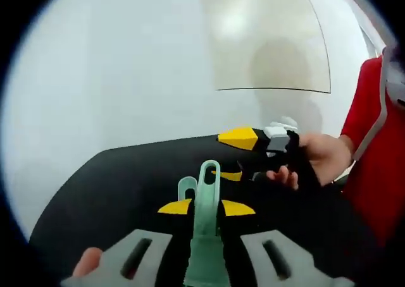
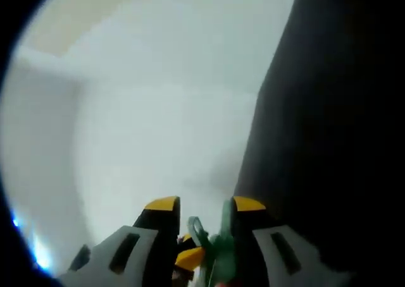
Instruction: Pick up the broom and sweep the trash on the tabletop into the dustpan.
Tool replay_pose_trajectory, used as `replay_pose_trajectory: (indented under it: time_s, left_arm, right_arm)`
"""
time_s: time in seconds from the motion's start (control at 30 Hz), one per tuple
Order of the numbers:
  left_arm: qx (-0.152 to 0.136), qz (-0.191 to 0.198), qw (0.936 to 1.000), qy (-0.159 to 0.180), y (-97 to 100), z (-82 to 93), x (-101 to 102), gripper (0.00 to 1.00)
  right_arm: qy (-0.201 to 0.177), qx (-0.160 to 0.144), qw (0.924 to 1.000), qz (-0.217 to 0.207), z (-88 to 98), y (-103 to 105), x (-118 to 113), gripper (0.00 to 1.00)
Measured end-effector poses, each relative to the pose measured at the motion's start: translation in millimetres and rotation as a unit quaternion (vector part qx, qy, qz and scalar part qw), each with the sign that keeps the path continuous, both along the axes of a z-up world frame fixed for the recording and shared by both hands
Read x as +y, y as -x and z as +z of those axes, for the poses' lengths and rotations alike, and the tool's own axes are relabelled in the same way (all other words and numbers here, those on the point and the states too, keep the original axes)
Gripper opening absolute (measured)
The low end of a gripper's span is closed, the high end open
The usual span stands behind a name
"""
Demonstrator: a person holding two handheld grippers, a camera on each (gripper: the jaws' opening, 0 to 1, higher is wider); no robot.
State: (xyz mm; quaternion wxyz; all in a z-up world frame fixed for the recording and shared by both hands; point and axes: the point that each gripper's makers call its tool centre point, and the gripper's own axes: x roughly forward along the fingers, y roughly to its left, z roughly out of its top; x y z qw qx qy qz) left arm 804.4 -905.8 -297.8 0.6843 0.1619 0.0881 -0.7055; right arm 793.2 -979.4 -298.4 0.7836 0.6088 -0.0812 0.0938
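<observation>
My left gripper (image 1: 206, 207) is shut on a mint-green handle (image 1: 207, 236) that rises between its yellow-tipped jaws. The handle ends in a hanging loop (image 1: 209, 173), and a second, lower loop (image 1: 186, 188) stands beside it. I cannot tell whether this is the broom's or the dustpan's handle. My right gripper (image 1: 234, 156), held by a hand (image 1: 323, 155), comes in from the right at the loop's height. In the right gripper view it (image 2: 205, 203) stands open, with the green handle (image 2: 223, 236) between its jaws, close to the right one. The bristles, the pan and the trash are hidden.
A wide black surface (image 1: 107, 192) lies behind the handle and fills the right side (image 2: 329, 141) of the right gripper view. Behind it is a white wall (image 1: 126, 66) with a beige panel (image 1: 266, 34). A person's red sleeve (image 1: 373, 154) is at the right.
</observation>
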Motion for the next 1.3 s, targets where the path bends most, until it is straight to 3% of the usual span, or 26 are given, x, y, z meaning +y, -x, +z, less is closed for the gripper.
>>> replay_pose_trajectory:
  time_s: [0.13,0.4,0.53,0.83,1.07,1.3]
  left_arm:
    - [0.007,0.037,0.9993,0.005,-9.6,7.3,-1.0,0.14]
    - [-0.003,0.068,0.9974,-0.022,-18.2,-6.0,-7.6,0.14]
    - [-0.013,0.073,0.9963,-0.044,-18.9,-15.3,-12.1,0.14]
    - [-0.004,0.088,0.9951,-0.043,-26.1,-17.1,-12.5,0.14]
    - [-0.005,0.073,0.9955,-0.061,-21.2,-18.0,-8.0,0.14]
    - [-0.030,0.071,0.9947,-0.068,-19.2,-1.3,-2.5,0.13]
  right_arm:
    - [0.000,-0.001,1.0000,0.000,0.2,0.3,0.4,0.33]
    - [0.001,-0.001,1.0000,0.001,0.4,0.3,1.0,0.33]
    - [0.002,-0.002,1.0000,0.001,0.8,0.4,1.4,0.33]
    - [0.001,-0.003,1.0000,0.003,1.3,0.3,1.7,0.33]
    - [0.000,-0.003,1.0000,0.003,1.4,0.3,1.3,0.33]
    - [0.000,-0.004,1.0000,0.003,1.2,0.3,1.3,0.33]
